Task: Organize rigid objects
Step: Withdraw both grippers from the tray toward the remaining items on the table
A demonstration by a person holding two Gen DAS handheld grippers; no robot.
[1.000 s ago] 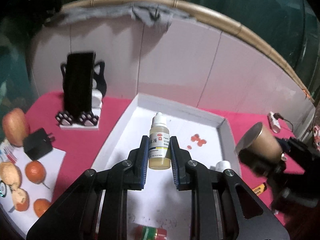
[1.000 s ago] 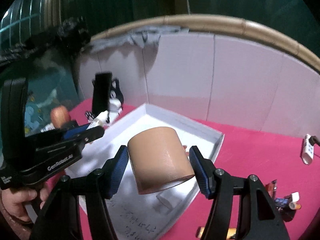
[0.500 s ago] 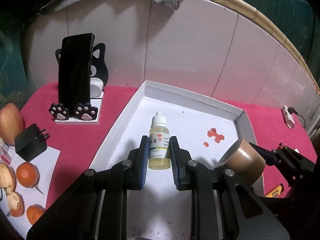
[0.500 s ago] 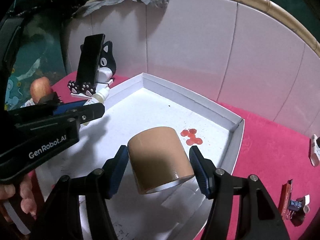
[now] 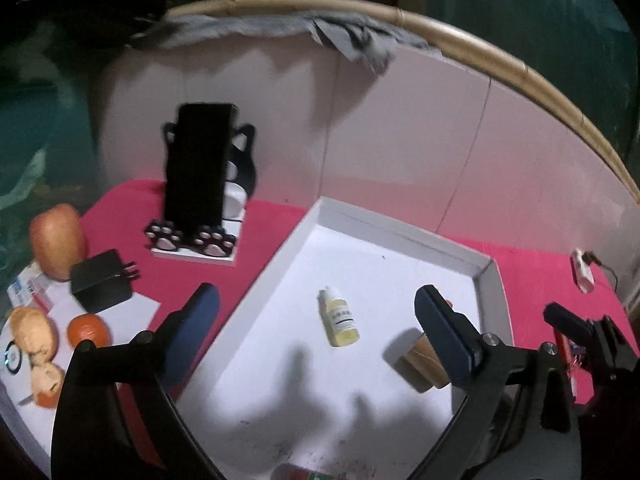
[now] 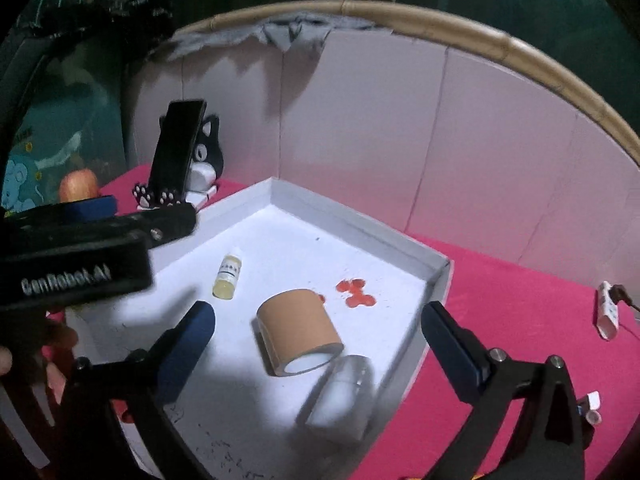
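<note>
While both sets of tongs spread, I note the surroundings first: a black phone (image 5: 200, 160) leaning in a black-and-white cat-shaped stand (image 6: 206, 152), a black plug-in charger (image 5: 102, 284), a red-yellow apple (image 5: 58, 240) and orange tangerines (image 5: 88, 330) at the left. My left tongs (image 5: 316, 316) are opening wide over the small yellow-liquid dropper bottle (image 5: 339, 318), which lies flat and untouched on the floor of the shallow white cardboard tray (image 6: 360, 220). My right tongs (image 6: 318, 324) are opening too, clear of the brown tape roll (image 6: 298, 330) resting on its side in the same tray, beside red spots (image 6: 356, 292) and a clear tape roll (image 6: 340, 396). The tray sits on a bench covered in pink cloth (image 6: 520, 320), backed by white panels (image 6: 400, 120).
</note>
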